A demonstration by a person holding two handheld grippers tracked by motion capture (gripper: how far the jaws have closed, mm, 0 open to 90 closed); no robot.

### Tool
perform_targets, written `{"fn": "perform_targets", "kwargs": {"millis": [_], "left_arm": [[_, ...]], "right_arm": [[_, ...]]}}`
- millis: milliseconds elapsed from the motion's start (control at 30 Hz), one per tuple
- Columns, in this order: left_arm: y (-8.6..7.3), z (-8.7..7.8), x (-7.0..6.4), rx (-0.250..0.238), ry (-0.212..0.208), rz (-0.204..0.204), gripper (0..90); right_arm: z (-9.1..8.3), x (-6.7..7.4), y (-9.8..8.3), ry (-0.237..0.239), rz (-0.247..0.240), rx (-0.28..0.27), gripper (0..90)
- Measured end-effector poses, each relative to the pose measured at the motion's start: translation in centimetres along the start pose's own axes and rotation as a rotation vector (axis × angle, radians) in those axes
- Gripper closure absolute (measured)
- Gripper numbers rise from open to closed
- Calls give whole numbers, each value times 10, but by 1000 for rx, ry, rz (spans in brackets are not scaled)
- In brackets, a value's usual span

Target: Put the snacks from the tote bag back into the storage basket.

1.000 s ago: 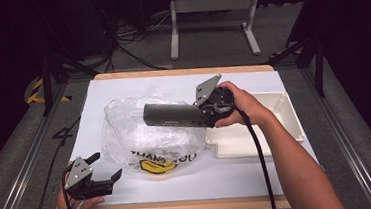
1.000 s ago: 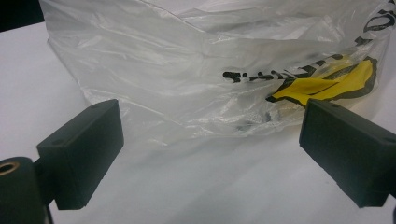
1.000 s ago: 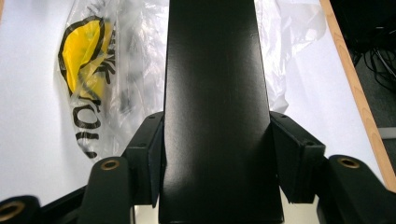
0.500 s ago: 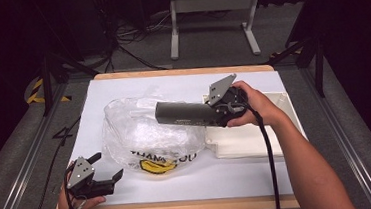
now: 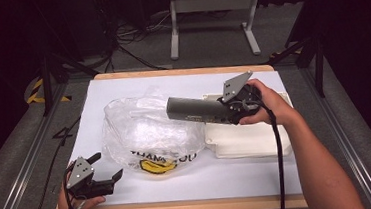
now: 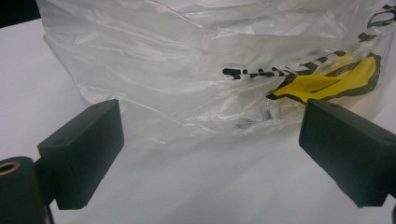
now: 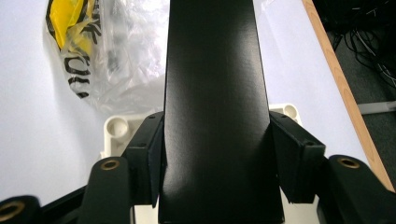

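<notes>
My right gripper [image 5: 228,112] is shut on one end of a long dark block [image 5: 194,109], held level above the table and pointing left. In the right gripper view the block [image 7: 212,70] runs straight ahead, with both pads [image 7: 148,154] pressed on its sides. Its far end hangs over a crumpled clear plastic bag [image 5: 145,132] with black lettering and a yellow mark. My left gripper [image 5: 108,164] rests at the table's front left, open, aimed at the bag [image 6: 187,60]. Nothing lies between its pads [image 6: 88,144].
A white moulded tray [image 5: 249,139] lies on the white table sheet [image 5: 112,90] just right of the bag, under my right hand. Its corner [image 7: 116,126] shows beneath the block. The wooden table edge [image 5: 191,207] runs along the front; a metal stand [image 5: 211,7] is behind the table.
My right hand has carried the dark block to the right, from over the bag toward the white tray. The left gripper has stayed in place.
</notes>
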State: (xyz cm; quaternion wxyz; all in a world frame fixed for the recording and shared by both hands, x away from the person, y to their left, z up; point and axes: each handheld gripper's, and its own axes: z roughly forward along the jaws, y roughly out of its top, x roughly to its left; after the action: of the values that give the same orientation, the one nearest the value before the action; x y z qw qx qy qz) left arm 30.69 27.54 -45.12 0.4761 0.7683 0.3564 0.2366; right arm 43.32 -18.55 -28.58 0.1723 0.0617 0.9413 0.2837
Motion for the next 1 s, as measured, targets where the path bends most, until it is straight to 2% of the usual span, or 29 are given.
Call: {"fn": "perform_targets", "kwargs": {"millis": [567,1000], "left_arm": [[0,1,-1,1,2,1,75],[0,1,-2,5,1,0,76]], "right_arm": [[-22,-3,-35,-34,46,8,431],[-31,-3,-58,-34,73,17,431]]}}
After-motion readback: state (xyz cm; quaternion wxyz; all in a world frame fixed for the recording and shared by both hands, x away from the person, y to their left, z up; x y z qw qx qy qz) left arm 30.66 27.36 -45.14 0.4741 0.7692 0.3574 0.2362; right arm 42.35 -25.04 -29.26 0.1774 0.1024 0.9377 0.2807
